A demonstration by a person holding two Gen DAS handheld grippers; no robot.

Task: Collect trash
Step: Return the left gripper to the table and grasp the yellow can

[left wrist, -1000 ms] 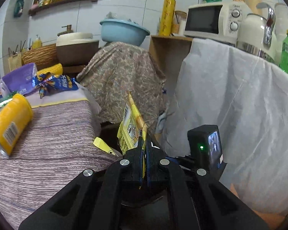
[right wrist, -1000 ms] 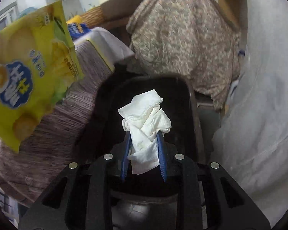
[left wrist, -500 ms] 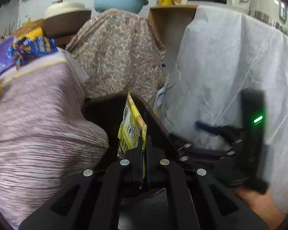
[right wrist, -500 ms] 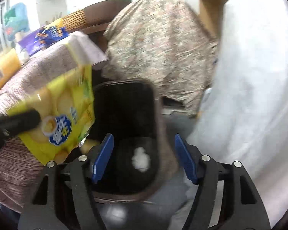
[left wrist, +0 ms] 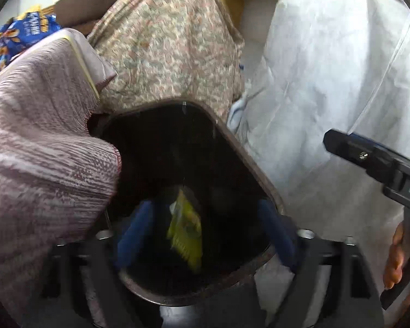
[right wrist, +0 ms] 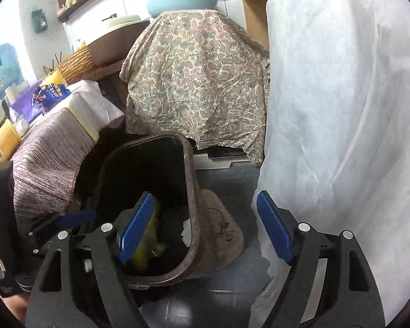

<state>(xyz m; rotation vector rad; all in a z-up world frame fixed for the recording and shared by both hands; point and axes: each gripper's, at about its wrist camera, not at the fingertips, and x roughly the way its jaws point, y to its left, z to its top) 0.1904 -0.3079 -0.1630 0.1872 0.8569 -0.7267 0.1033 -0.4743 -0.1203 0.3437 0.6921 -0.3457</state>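
Note:
A dark brown trash bin stands open on the floor below both grippers. My left gripper hovers over its mouth and its jaws are opening. A yellow snack wrapper, blurred, is loose between the blue pads and touches neither. My right gripper is above the bin's right rim, jaws opening, with nothing between its pads. In the right wrist view the yellow wrapper and a white tissue lie inside the bin. One black finger of the right gripper shows at the right of the left wrist view.
A table under a striped cloth stands left of the bin, with a blue snack bag and a yellow can on it. A paisley cloth drapes furniture behind. A white sheet hangs on the right.
The left gripper sank toward the bin and opened, and the yellow wrapper dropped out. The right gripper opened, its tissue fell into the bin, and it drew back to the right.

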